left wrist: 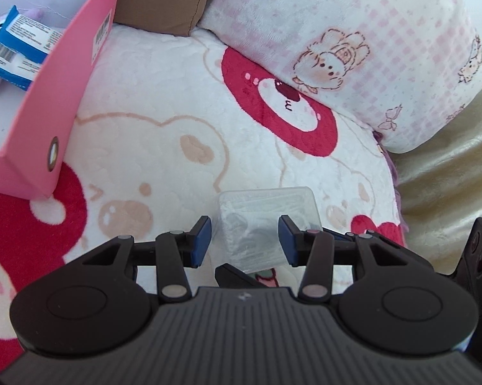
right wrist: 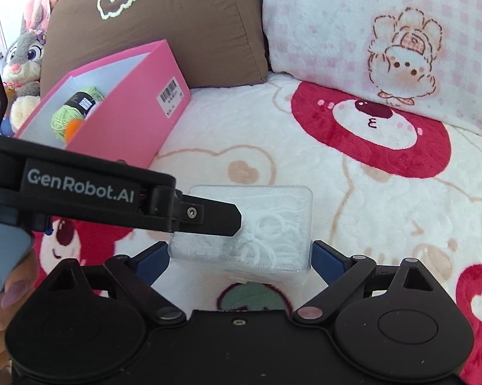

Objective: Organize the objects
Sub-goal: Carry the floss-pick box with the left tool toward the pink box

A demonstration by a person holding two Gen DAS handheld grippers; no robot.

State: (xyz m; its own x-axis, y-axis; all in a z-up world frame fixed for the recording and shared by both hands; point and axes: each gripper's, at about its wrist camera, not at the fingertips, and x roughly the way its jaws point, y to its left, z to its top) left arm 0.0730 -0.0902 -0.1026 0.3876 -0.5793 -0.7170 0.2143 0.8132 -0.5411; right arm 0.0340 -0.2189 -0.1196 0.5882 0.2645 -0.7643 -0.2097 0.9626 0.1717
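A small clear plastic box with white rings inside is held between the blue pads of my right gripper, just above the bear-print blanket. In the left wrist view the same box sits between the open blue pads of my left gripper, which do not touch it. The left gripper's finger crosses over the box in the right wrist view. A pink cardboard box stands open to the left; it holds green yarn and a blue packet.
A brown pillow and a pink-checked pillow lean behind the blanket. A grey rabbit plush sits at the far left. A beige cover lies to the right of the blanket.
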